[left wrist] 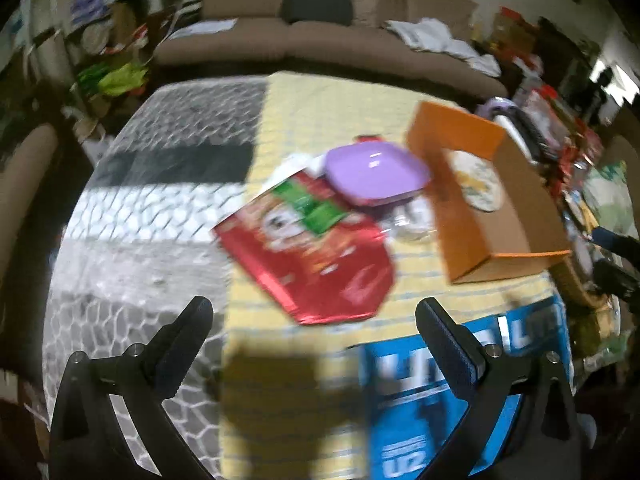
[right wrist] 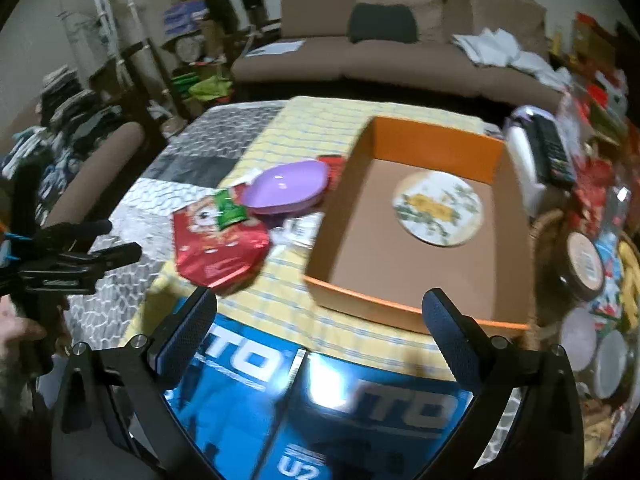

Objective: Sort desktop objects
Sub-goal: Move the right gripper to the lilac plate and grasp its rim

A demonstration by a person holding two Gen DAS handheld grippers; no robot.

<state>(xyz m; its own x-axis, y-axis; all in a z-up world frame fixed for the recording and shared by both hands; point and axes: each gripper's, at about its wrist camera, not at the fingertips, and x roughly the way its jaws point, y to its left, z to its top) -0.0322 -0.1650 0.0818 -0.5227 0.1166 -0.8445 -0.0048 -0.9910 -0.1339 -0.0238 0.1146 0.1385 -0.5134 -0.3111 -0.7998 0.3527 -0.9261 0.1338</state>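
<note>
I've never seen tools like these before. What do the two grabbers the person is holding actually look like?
Each is a black two-finger tool. The left gripper and right gripper have angular black arms with small silver bolt heads at the joints. The fingers carry dark, finely textured pads with a blue layer behind. Something blue shows on the left gripper's body in the right view.

Dim indoor light; both fisheye views are motion-blurred, corners vignetted black, a dark shadow [left wrist: 276, 392] on the yellow cloth [left wrist: 320, 104].

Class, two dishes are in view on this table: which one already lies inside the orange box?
The round floral plate lies flat on the floor of the orange box. The purple dish sits outside it, on the yellow cloth beside the red packet.
</note>
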